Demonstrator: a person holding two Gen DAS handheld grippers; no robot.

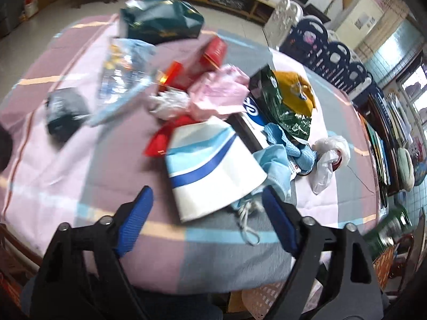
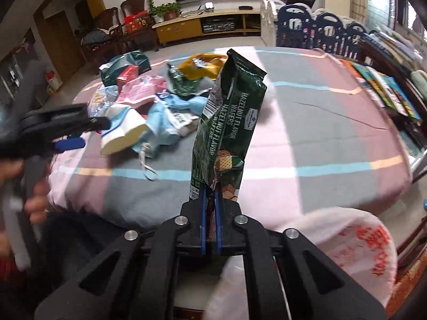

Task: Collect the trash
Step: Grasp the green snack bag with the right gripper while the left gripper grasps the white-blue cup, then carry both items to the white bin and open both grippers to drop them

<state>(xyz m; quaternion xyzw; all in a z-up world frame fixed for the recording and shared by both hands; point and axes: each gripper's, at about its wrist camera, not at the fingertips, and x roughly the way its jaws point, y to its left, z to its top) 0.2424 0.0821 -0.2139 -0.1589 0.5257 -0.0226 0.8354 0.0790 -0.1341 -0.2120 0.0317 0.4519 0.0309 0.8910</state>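
My right gripper (image 2: 210, 189) is shut on a dark green hazelnut wafer wrapper (image 2: 229, 122) and holds it upright over the table's near edge. My left gripper (image 1: 208, 194) is open and empty, just in front of a white and blue paper cup (image 1: 210, 165) lying on its side; the cup also shows in the right wrist view (image 2: 122, 133). Behind the cup lies a pile of trash: a pink wrapper (image 1: 221, 90), a red box (image 1: 202, 61), a green bag (image 1: 283, 106), a yellow bag (image 1: 296, 88) and a blue face mask (image 1: 277, 168).
The table has a pink, grey and blue checked cloth (image 2: 320, 138). A white plastic bag with red print (image 2: 347, 253) hangs below the near edge. A dark green bag (image 1: 160, 21) and a clear bag (image 1: 125, 72) lie farther back. Navy fence panels (image 2: 315, 32) stand to the right.
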